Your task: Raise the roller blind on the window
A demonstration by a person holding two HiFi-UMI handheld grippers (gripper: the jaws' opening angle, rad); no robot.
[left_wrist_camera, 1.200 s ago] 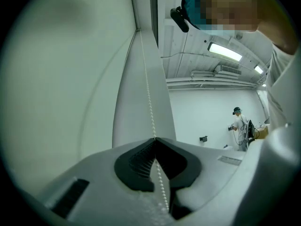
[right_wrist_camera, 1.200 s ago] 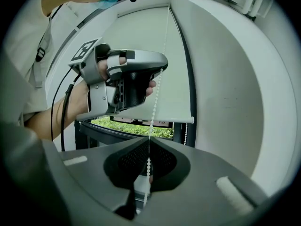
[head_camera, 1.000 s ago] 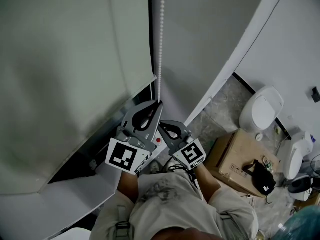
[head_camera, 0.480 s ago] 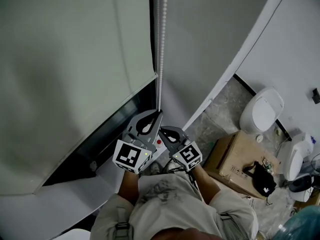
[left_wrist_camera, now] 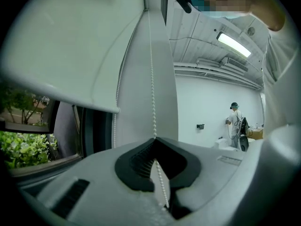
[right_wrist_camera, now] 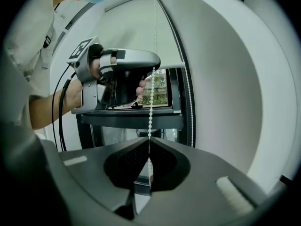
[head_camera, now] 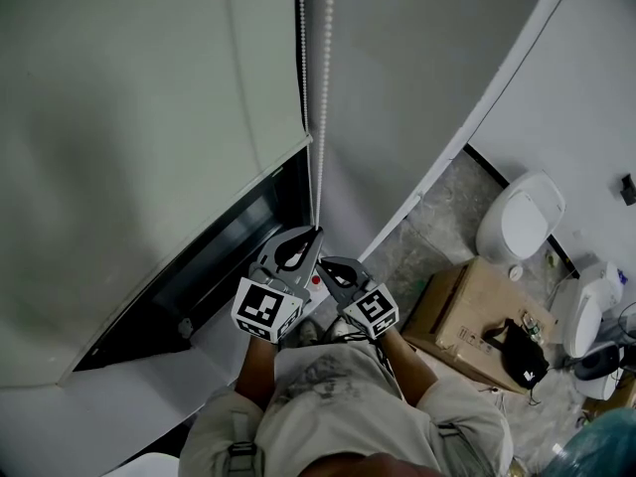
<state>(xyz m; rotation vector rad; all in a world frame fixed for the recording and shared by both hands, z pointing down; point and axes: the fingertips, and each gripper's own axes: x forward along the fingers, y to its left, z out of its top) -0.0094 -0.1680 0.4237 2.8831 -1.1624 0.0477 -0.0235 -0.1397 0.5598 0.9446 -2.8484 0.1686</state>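
Note:
The pale roller blind [head_camera: 129, 147] covers most of the window, with its bottom bar [head_camera: 189, 251] slanting above a dark strip of open window [head_camera: 199, 286]. A white bead chain [head_camera: 321, 97] hangs straight down beside the blind's right edge. My left gripper [head_camera: 315, 233] is shut on the chain, which passes between its closed tips [left_wrist_camera: 154, 139]. Just below it, my right gripper [head_camera: 321, 261] is shut on the same chain [right_wrist_camera: 150, 107], its tips [right_wrist_camera: 148, 139] meeting around the beads. The second strand [right_wrist_camera: 189, 93] runs along the window frame.
Greenery [left_wrist_camera: 23, 145] shows through the uncovered glass. On the floor to the right stand a cardboard box [head_camera: 467, 316] with a black item [head_camera: 519, 354] on it and white fixtures [head_camera: 519, 217]. Another person [left_wrist_camera: 235, 122] stands far across the room.
Both grippers have moved down with the chain held. The blind's bottom bar has risen, and more dark window shows beneath it.

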